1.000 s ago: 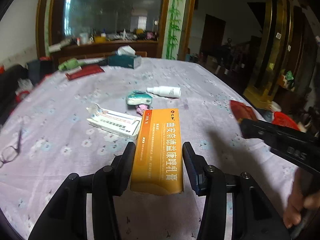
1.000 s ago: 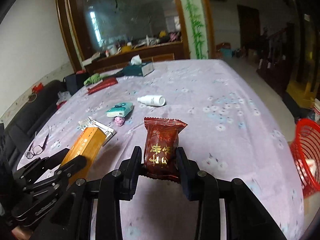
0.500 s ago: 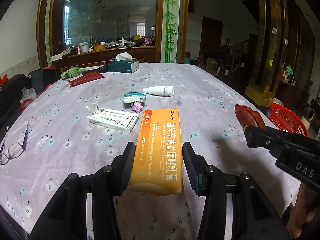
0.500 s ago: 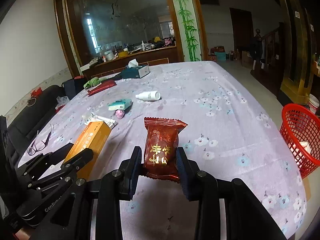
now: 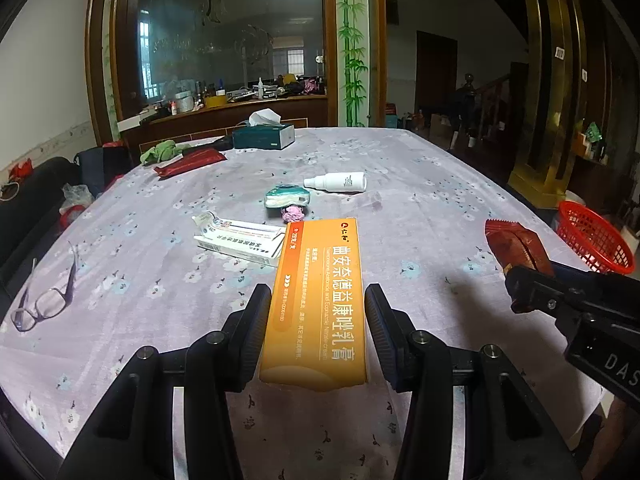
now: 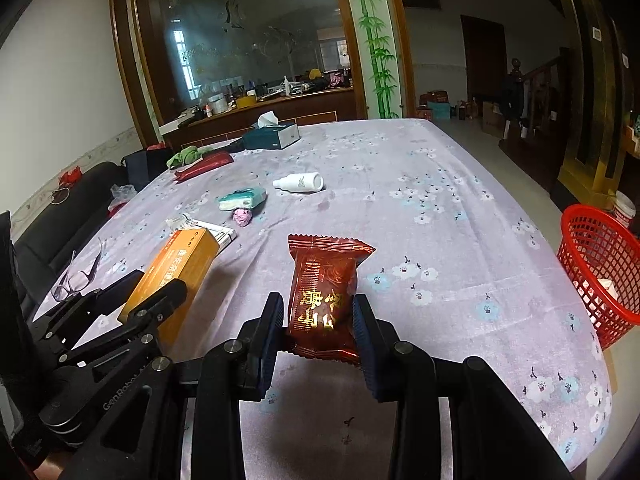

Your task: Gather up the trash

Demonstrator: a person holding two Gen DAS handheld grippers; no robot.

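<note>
While both grippers held their loads above the table (image 5: pixel 420 184), the views had changed over the last second: the cameras had risen and pulled back, so more of the room showed and the red basket (image 6: pixel 600 272) had come fully into sight at about three o'clock in the right wrist view, standing on the floor just past the table edge. The left gripper (image 5: pixel 318 312) was clamped on the orange box (image 5: pixel 320 296), its jaws pressed against the two long sides, the box pointing toward twelve o'clock. The right gripper (image 6: pixel 318 320) was squeezed on the dark red snack wrapper (image 6: pixel 324 292), which stood upright between the jaws. Neither grip had shifted.

That lift suggested both pieces were picked and ready to be carried (the basket appeared to be the bin, with something pale already lying inside). The wrapper was the nearer load to the basket, so it would likely go first, with a swing toward three o'clock.

More remained on the cloth: a white box (image 5: pixel 240 242) at eleven o'clock of the orange one, a teal packet (image 5: pixel 286 196) and a pink wad (image 5: pixel 294 213) touching it, and a white bottle (image 5: pixel 336 182) lying on its side beyond. Glasses (image 5: pixel 44 300) lay at nine o'clock and looked like no trash.
</note>
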